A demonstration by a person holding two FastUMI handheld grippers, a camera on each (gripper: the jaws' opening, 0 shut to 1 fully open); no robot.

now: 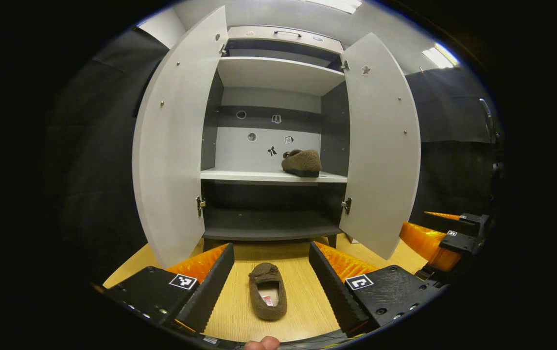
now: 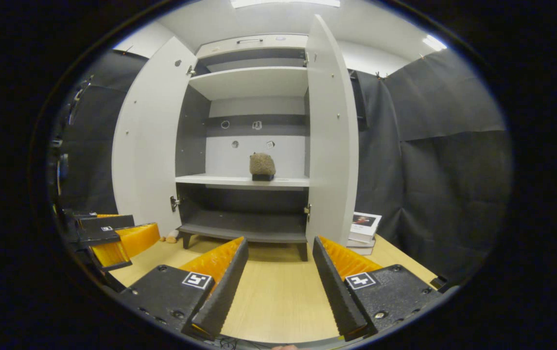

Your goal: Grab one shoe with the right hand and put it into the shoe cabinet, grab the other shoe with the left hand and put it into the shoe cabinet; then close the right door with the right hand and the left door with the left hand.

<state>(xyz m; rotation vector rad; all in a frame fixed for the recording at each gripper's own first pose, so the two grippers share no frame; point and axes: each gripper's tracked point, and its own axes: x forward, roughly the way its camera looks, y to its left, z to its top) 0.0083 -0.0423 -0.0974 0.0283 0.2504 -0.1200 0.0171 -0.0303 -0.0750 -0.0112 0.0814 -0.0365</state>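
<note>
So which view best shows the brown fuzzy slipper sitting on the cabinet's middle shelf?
The left gripper view: the brown fuzzy slipper on the shelf appears side-on, whole length visible. The right gripper view shows it end-on, as a small foreshortened lump.

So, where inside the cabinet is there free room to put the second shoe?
The middle shelf is bare from its left wall up to the shoe sitting at its right end. The dark bottom shelf and the top shelf look bare too. The second shoe lies on the floor between the open left claw.
</note>
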